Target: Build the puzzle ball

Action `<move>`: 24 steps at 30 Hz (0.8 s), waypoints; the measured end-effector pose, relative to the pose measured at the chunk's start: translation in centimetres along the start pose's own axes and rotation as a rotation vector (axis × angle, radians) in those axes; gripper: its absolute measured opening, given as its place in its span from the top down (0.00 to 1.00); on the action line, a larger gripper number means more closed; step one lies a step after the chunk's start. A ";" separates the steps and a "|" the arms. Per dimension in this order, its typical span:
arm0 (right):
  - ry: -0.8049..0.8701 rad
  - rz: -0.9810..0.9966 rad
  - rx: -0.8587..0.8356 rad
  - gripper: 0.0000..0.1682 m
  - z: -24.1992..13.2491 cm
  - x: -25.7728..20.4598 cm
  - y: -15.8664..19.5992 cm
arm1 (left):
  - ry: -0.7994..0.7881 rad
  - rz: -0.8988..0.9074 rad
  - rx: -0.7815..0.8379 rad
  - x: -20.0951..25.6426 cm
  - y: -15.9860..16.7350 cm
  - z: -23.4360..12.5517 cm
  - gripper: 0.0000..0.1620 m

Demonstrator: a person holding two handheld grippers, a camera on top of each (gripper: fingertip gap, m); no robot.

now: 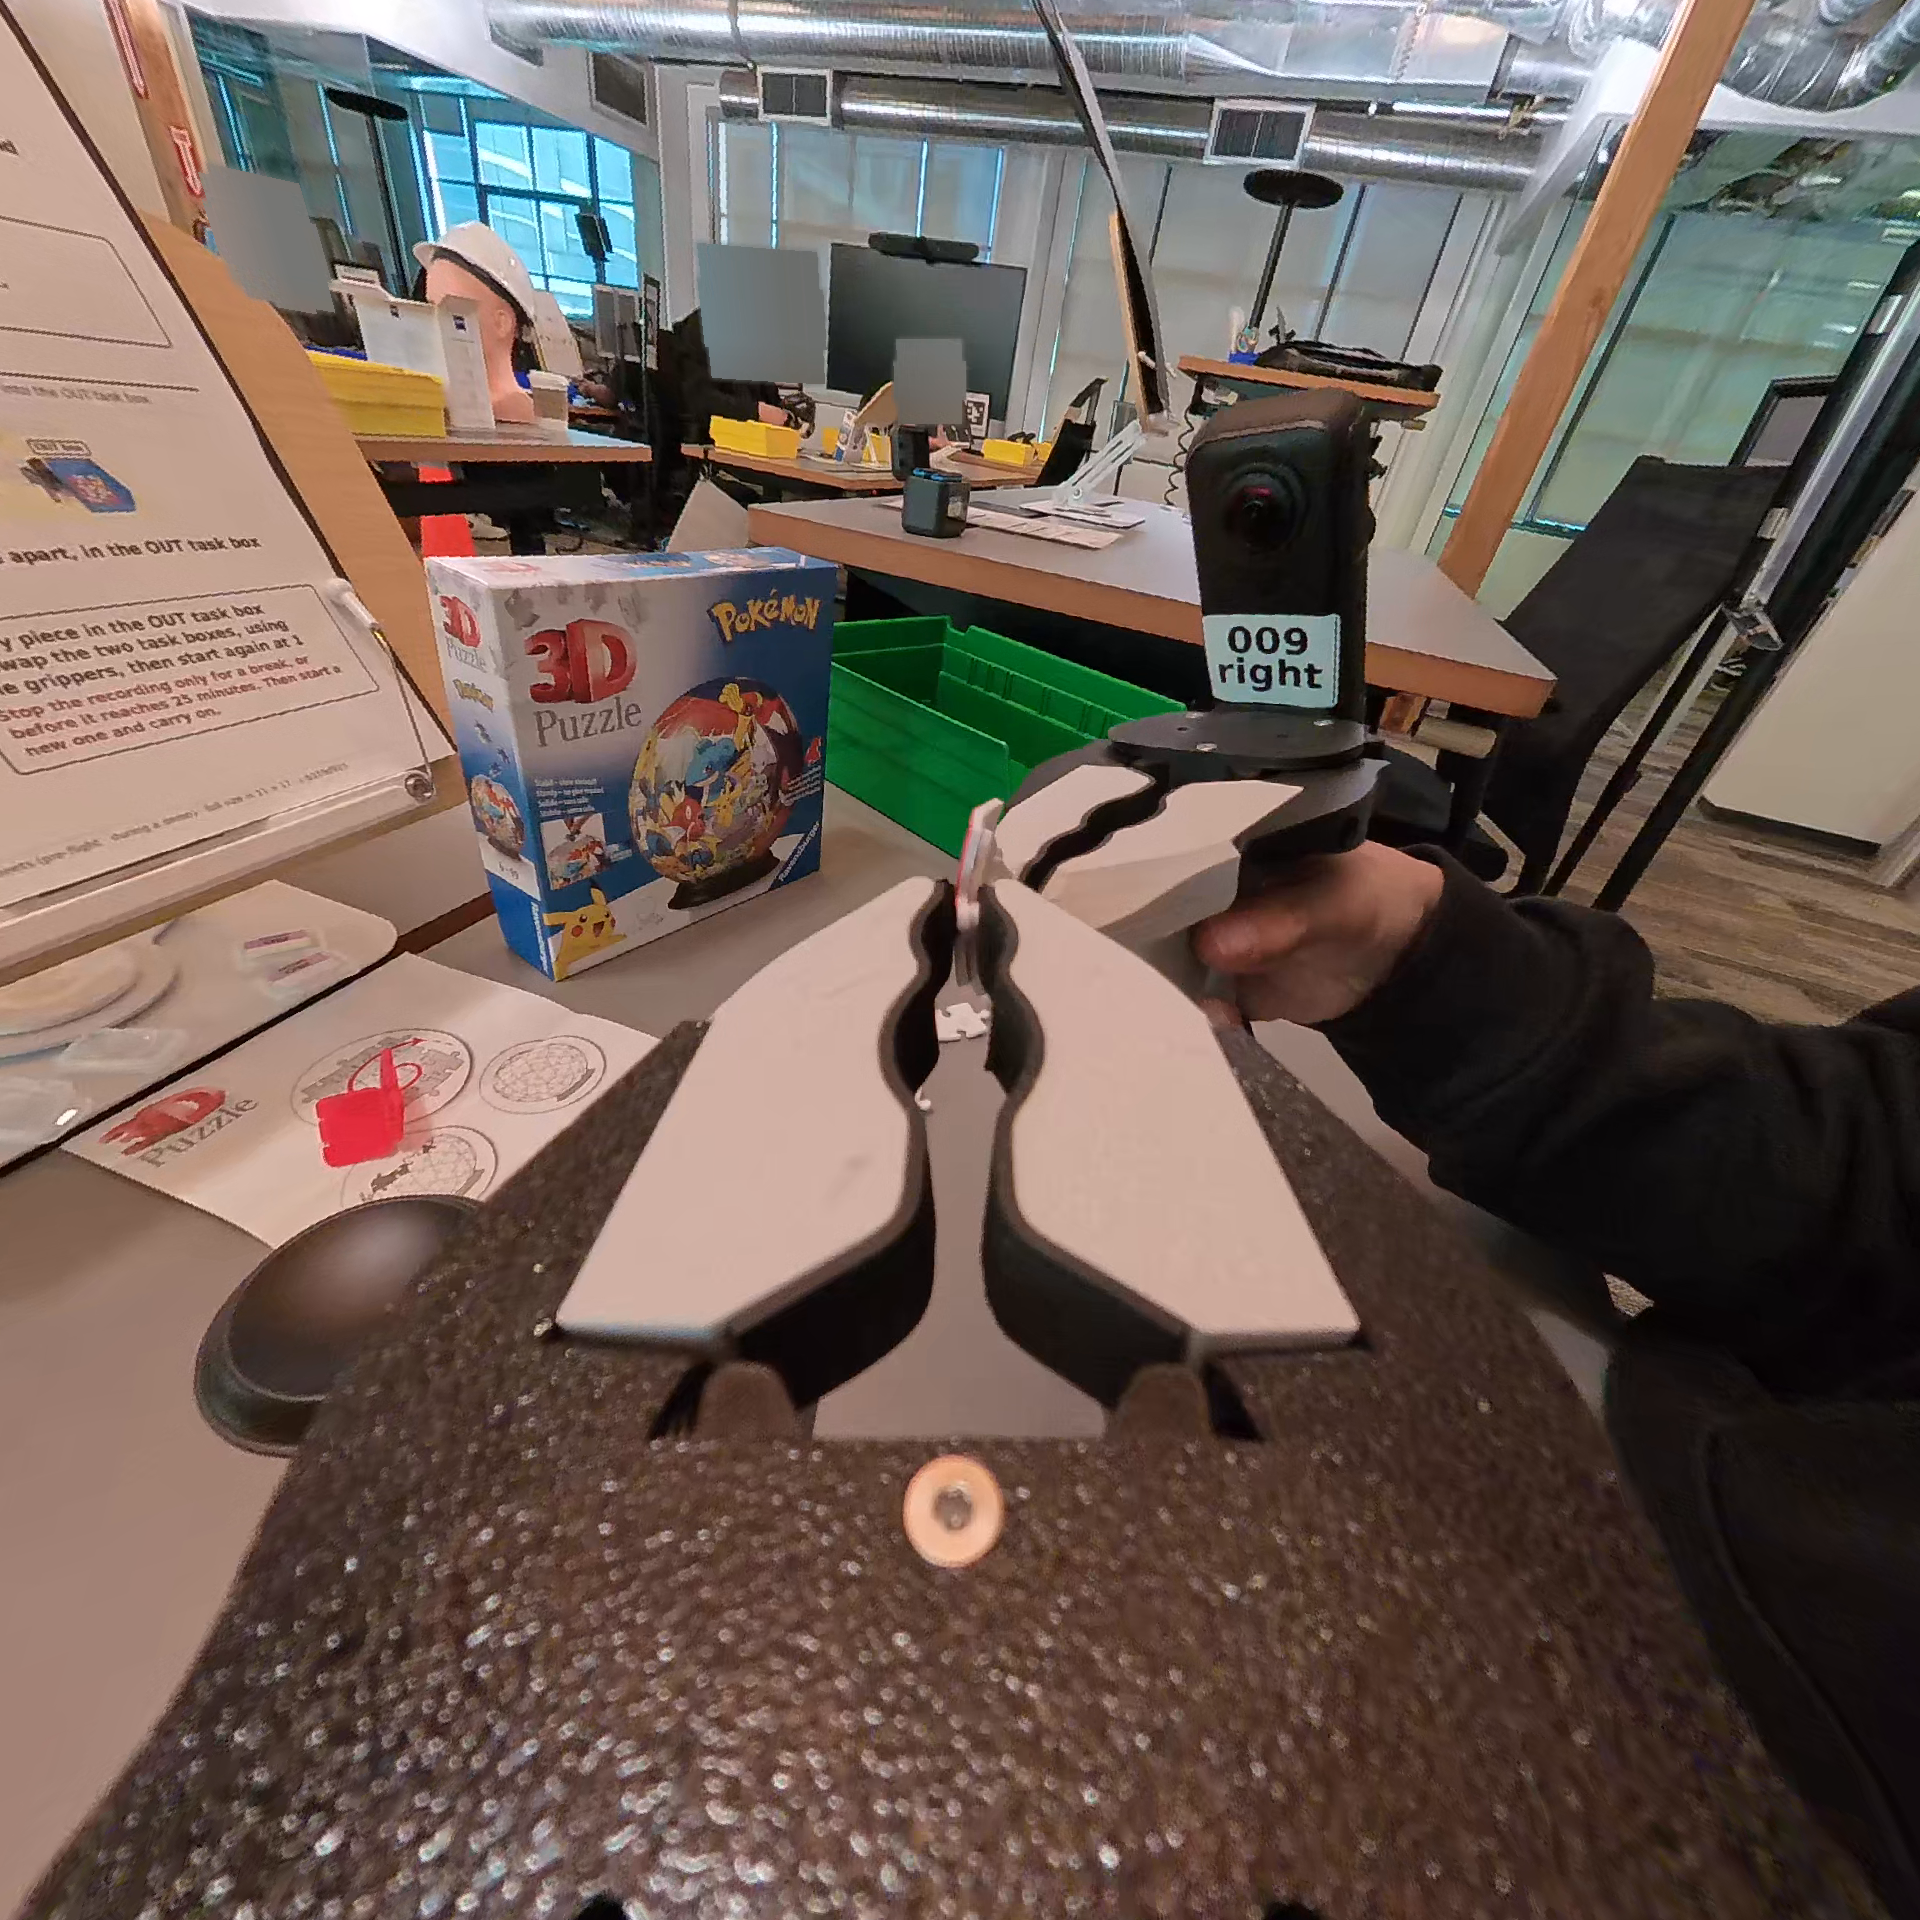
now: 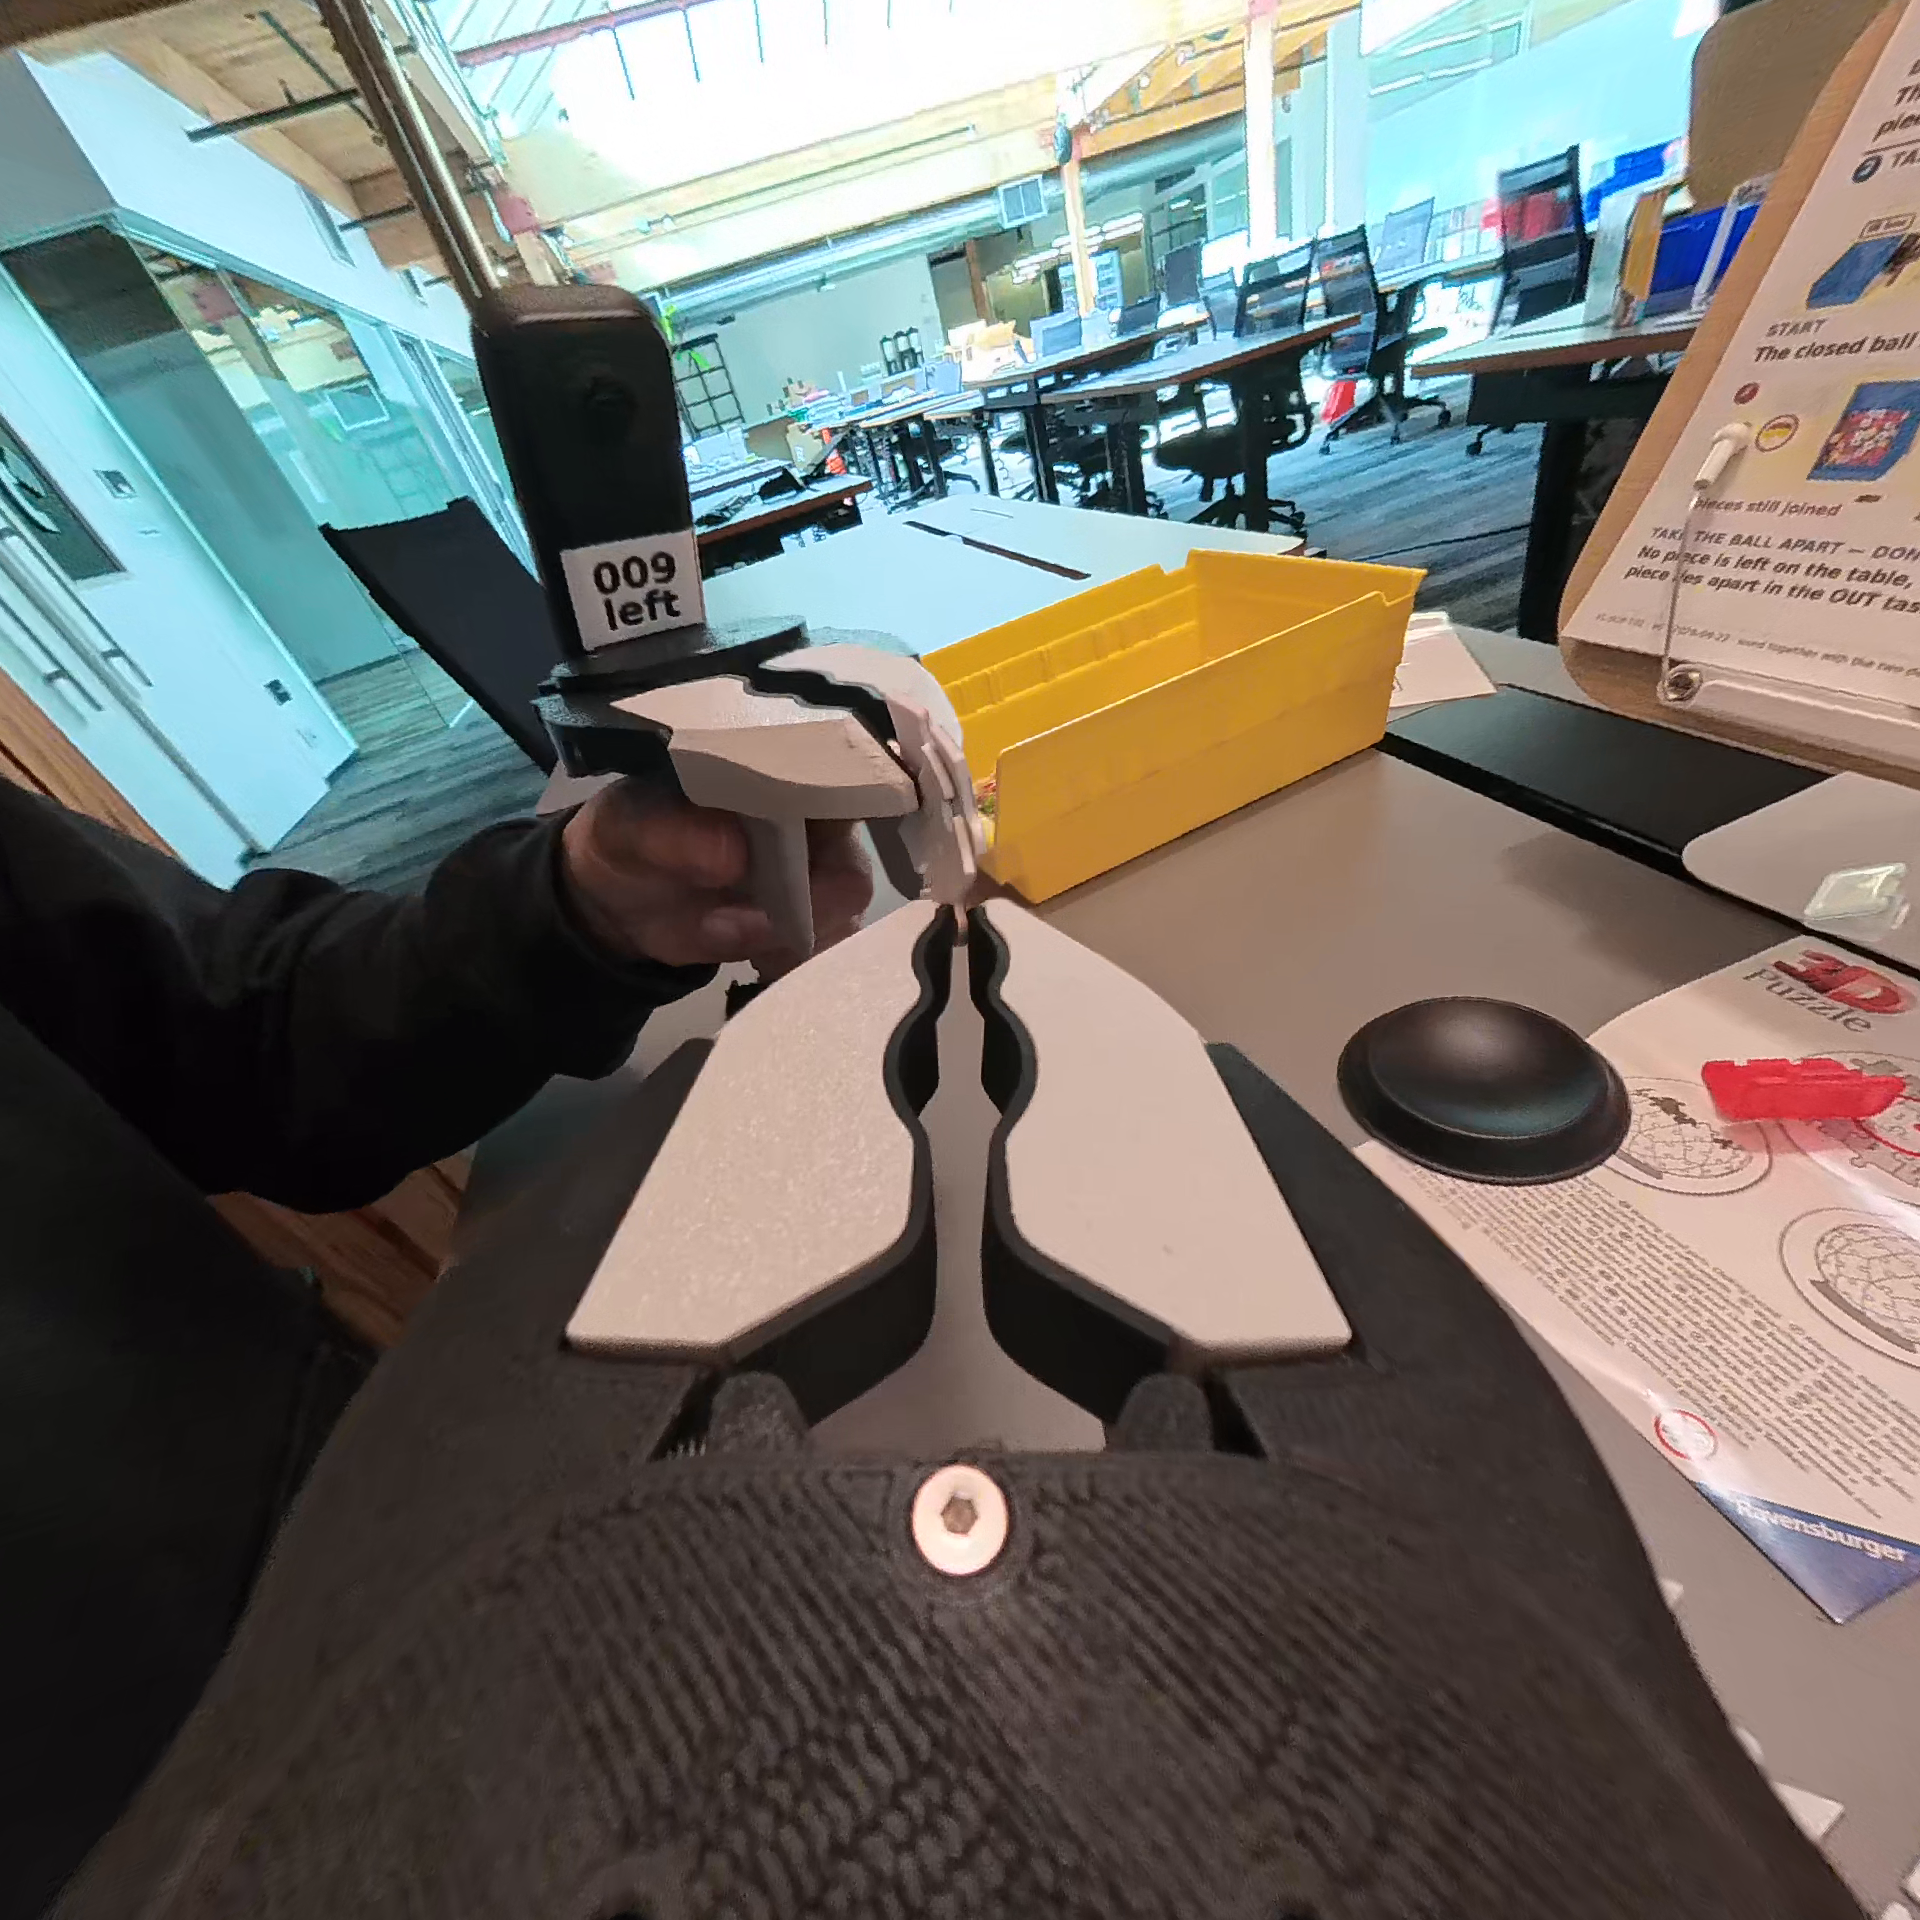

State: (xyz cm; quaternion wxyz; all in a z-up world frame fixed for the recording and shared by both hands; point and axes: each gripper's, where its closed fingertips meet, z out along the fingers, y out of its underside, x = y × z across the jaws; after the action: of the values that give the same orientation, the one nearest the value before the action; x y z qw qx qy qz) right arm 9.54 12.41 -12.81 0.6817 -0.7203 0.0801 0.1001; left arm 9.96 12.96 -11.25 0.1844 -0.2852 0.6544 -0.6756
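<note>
Both grippers meet in the air above the table over a small cluster of white-backed puzzle pieces (image 1: 975,883) with a red edge. My left gripper (image 1: 966,914) is shut on the pieces, and a white tab shows below between its fingers. The right gripper (image 1: 995,831) comes in from the right and touches the same cluster. In the right wrist view my right gripper (image 2: 961,920) is shut on the lower edge of the curved pieces (image 2: 943,800), which the left gripper (image 2: 920,790) holds from the left.
A puzzle box (image 1: 644,748) stands at the back with a green bin (image 1: 935,707) beside it. A yellow bin (image 2: 1174,707) lies behind the grippers. A black domed stand (image 2: 1481,1081), a red plastic clip (image 2: 1797,1086) and an instruction sheet (image 2: 1714,1299) lie on the table. An instruction board (image 1: 156,623) stands at the left. My left and right fingertips are right by each other. The red plastic clip (image 2: 1797,1086) is about equally far from each gripper, around 30 cm. My left wrist view (image 1: 357,1113) looks at it from another angle.
</note>
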 end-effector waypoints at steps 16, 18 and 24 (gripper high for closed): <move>0.041 -0.025 -0.086 0.99 -2.6 0.6 0.5 | 0.025 0.010 -0.001 1.0 0.9 1.9 0.97; 0.056 -0.032 -0.099 0.99 -2.6 0.8 0.7 | 0.010 0.025 -0.005 0.9 1.1 2.0 0.97; 0.064 -0.039 -0.122 0.99 -2.5 0.9 1.0 | 0.017 -0.004 -0.001 0.8 1.5 1.9 0.97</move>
State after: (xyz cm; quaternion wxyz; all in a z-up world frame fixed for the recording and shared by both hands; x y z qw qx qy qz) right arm 10.21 9.87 -13.85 0.6356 -0.7646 0.0815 0.0686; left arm 10.37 10.85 -12.68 0.1775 -0.2807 0.6557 -0.6781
